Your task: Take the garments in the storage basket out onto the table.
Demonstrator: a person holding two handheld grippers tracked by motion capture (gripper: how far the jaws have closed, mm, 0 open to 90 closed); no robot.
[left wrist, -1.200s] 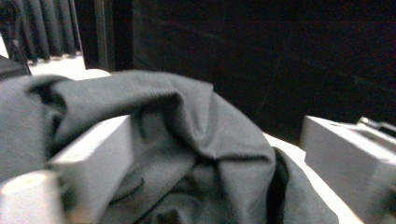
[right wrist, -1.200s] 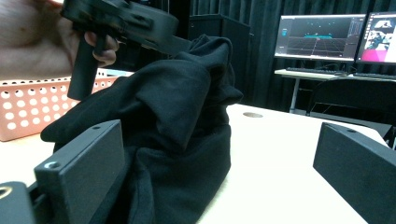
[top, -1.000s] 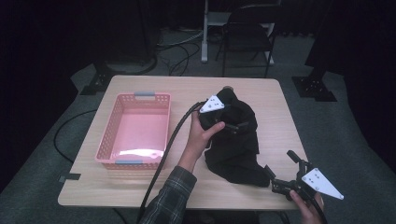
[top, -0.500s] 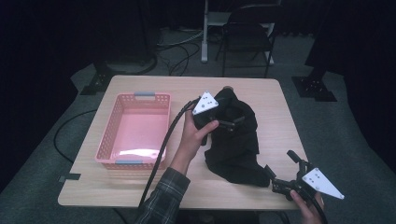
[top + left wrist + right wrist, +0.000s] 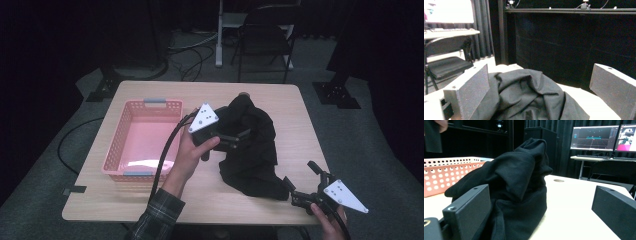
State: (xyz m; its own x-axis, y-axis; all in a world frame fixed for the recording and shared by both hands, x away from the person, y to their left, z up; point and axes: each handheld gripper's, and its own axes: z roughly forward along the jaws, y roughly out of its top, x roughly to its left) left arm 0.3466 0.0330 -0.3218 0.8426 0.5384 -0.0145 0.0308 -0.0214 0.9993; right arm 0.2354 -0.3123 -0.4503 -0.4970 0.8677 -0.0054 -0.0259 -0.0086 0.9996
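Since a second ago my left gripper (image 5: pixel 239 138) has slid toward the basket (image 5: pixel 116 150), jaws wide and empty over the cloth (image 5: pixel 252 150), so I should dip before closing.

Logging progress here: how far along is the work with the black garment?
Early. The black garment lies crumpled on the table, and the pink basket holds nothing. The left gripper, jaws open, is at the cloth; the right gripper waits open by its edge. Gripping and moving remain.
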